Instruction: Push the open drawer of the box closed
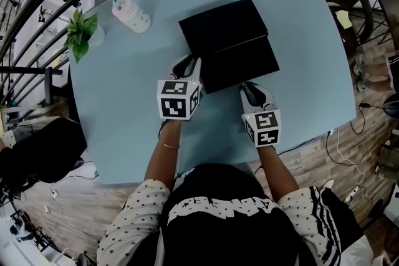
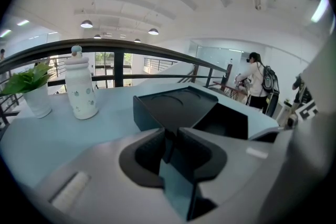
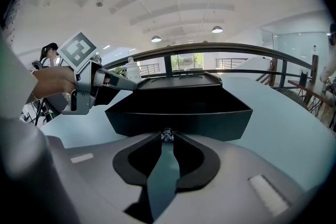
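A black box (image 1: pixel 223 25) stands mid-table with its drawer (image 1: pixel 240 65) pulled out toward me. My left gripper (image 1: pixel 186 65) is shut, and its tips sit at the box's near-left corner (image 2: pixel 152 113), where the drawer starts. In the left gripper view the jaws (image 2: pixel 170 139) meet right in front of that corner. My right gripper (image 1: pixel 249 89) is shut too. Its tips (image 3: pixel 167 140) touch the drawer's front wall (image 3: pixel 178 120) at a small metal knob (image 3: pixel 167 135). In the right gripper view the left gripper (image 3: pixel 126 85) lies against the box's left side.
A white bottle (image 1: pixel 131 14) and a small potted plant (image 1: pixel 82 31) stand at the table's far left. A dark railing (image 2: pixel 121 50) curves behind the table (image 1: pixel 124 121). A chair (image 1: pixel 349 3) stands off the far right corner. A person with a backpack (image 2: pixel 258 81) stands in the distance.
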